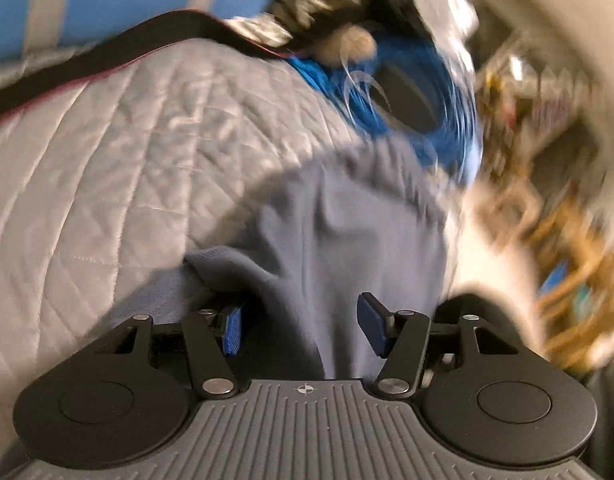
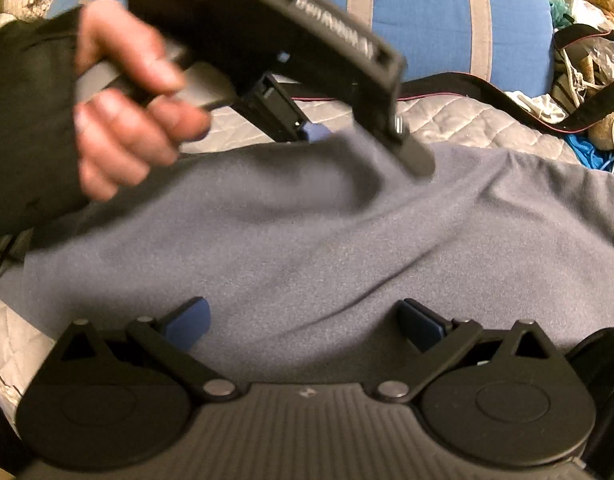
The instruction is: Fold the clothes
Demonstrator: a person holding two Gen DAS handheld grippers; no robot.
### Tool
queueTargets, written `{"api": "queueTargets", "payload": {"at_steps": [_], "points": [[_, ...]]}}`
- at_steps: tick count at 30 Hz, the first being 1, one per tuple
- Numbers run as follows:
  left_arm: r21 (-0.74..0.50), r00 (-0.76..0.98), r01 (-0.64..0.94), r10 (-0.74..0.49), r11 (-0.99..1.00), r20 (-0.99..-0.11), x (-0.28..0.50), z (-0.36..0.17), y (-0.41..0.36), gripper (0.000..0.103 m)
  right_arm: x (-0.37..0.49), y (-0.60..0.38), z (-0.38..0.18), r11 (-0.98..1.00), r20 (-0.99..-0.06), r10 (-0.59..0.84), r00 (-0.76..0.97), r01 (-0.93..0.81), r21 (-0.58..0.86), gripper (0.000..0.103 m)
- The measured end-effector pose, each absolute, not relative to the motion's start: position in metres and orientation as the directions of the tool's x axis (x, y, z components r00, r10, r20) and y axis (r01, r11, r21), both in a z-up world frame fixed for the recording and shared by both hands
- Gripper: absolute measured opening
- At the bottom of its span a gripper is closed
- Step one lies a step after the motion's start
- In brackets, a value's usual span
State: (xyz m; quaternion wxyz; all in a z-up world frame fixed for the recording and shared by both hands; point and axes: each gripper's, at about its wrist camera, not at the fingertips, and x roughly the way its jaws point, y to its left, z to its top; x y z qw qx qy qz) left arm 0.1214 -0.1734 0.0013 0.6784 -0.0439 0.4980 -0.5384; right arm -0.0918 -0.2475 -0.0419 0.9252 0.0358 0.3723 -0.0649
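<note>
On the left of the right wrist view, a person's hand [image 2: 123,96] in a dark sleeve [image 2: 23,128] gripped the handle of the left gripper [image 2: 367,140], whose tips dipped into the far edge of the grey-blue garment [image 2: 307,240]. In its own view the left gripper [image 1: 301,328] had a fold of that cloth rising between its blue pads [image 1: 232,330]; whether they pinched it, I could not tell. The garment lay spread over a quilted grey bedcover [image 1: 107,152], filling the middle. Nearer, the right gripper [image 2: 303,326] stood released, jaws wide above the cloth, holding nothing. Far behind sat a blue striped cushion [image 2: 423,20], and to the right a black strap [image 2: 467,84] and blurred blue cord [image 1: 419,120].
</note>
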Motion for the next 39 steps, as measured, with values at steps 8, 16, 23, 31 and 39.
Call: {"api": "queueTargets", "payload": {"at_steps": [8,16,23,31,39], "points": [[-0.811,-0.042,0.396,-0.874,0.431,-0.484,0.191,-0.024,-0.159,0.048,-0.09,-0.248,-0.043,0.99,-0.698,-0.095,0.71,0.142,0.009,0.103],[-0.784,0.078,0.355,-0.851,0.51,-0.519,0.223,-0.007,-0.148,0.01,-0.088,-0.247,-0.044,0.99,-0.703,-0.095,0.705,0.142,0.009,0.103],[-0.648,0.118,0.441,-0.756,0.621,-0.644,0.22,0.022,-0.152,0.022,-0.086,-0.249,-0.044,0.99,-0.703,-0.091,0.705,0.141,0.014,0.103],[-0.393,0.136,0.654,-0.612,0.646,-0.779,0.151,0.035,-0.128,0.026,-0.087,-0.247,-0.044,0.99,-0.704,-0.091,0.704,0.143,0.015,0.102],[-0.295,0.129,0.708,-0.528,0.642,-0.84,0.134,0.028,-0.118,0.026,-0.086,-0.246,-0.044,0.989,-0.703,-0.095,0.705,0.145,0.012,0.103]]}}
